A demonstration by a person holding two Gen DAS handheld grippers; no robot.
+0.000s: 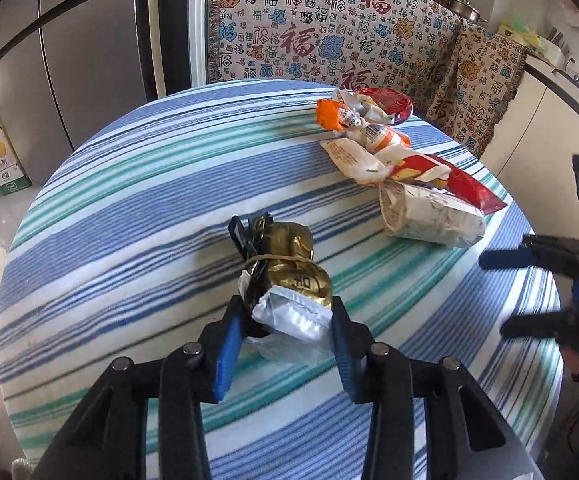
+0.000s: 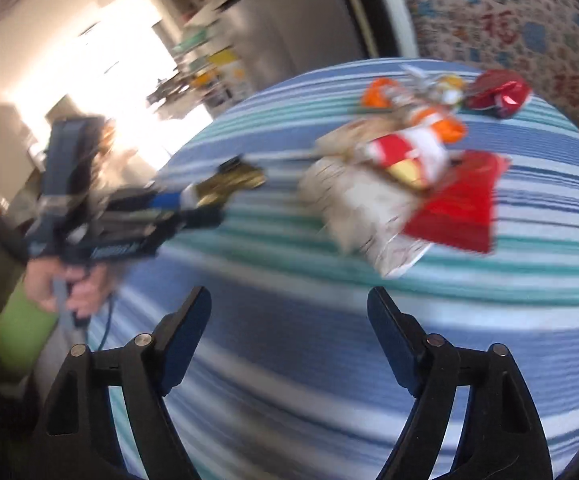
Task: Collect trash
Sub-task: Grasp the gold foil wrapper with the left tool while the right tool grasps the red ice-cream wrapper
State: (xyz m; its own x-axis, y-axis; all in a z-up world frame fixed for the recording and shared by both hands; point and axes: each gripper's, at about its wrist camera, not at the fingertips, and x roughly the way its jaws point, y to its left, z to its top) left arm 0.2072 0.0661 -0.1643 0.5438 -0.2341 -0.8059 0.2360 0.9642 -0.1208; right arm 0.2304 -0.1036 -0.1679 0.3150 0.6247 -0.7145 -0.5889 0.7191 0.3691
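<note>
Left gripper (image 1: pixel 285 320): jaws closed on the near, silver end of a gold wrapper (image 1: pixel 289 272). The wrapper is crumpled, bound with a rubber band, and extends away from the jaws over the striped desk (image 1: pixel 129 220). Whether its far end touches the cloth cannot be told. In the right wrist view, which is motion-blurred, the same left gripper (image 2: pixel 205 204) enters from the left with the gold wrapper (image 2: pixel 229 184) at its tip; a hand (image 2: pixel 61 288) with a green sleeve (image 2: pixel 13 332) grips its handle.

Right gripper (image 2: pixel 289 304): jaws open, nothing between them, positioned over bare striped cloth near the desk edge. In the left wrist view the right gripper (image 1: pixel 513 292) appears at the right edge, jaws apart.

Remaining trash: a pile (image 1: pixel 401 168) of wrappers lies on the far right part of the desk, well apart from both grippers. It includes a white crumpled bag (image 1: pixel 433 216), a red packet (image 1: pixel 473 192), orange-and-white wrappers (image 1: pixel 341 116) and a red foil piece (image 1: pixel 389 100) at the far end.

A patterned cloth (image 1: pixel 329 32) hangs behind the desk.
</note>
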